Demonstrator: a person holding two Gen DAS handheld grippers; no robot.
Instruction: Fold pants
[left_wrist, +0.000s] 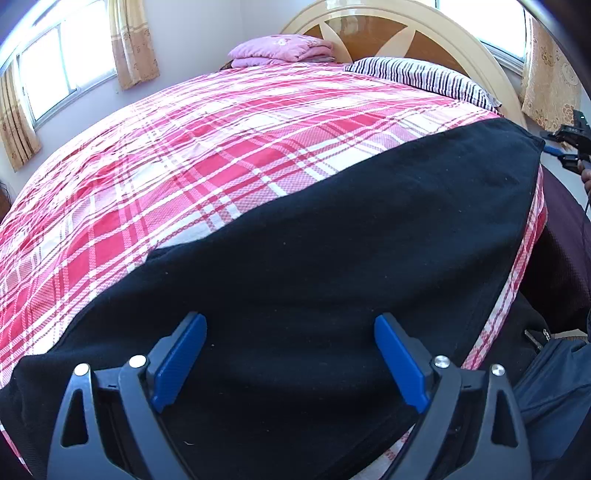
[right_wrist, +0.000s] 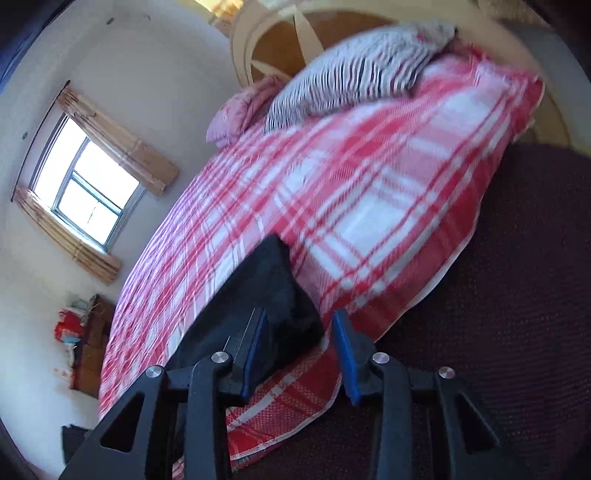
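black pants (left_wrist: 332, 258): long axis runs along the bed edge (left_wrist: 517, 266).
my left gripper (left_wrist: 290, 354): over them, fingers wide, empty.
my right gripper (right_wrist: 299, 350): at their end, fingers parted, empty.

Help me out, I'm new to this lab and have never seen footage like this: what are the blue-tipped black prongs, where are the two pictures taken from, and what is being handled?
The prongs are two hand-held grippers; a person carries one in each hand, and a fisheye camera on each looks along its fingers. One picture is from the left gripper, the other from the right gripper. Both look over a bed with a red plaid sheet, a striped pillow and a folded pink blanket. The black pants lie flat near the bed's edge. Both grippers are open and hold nothing; the right-hand picture is blurred.
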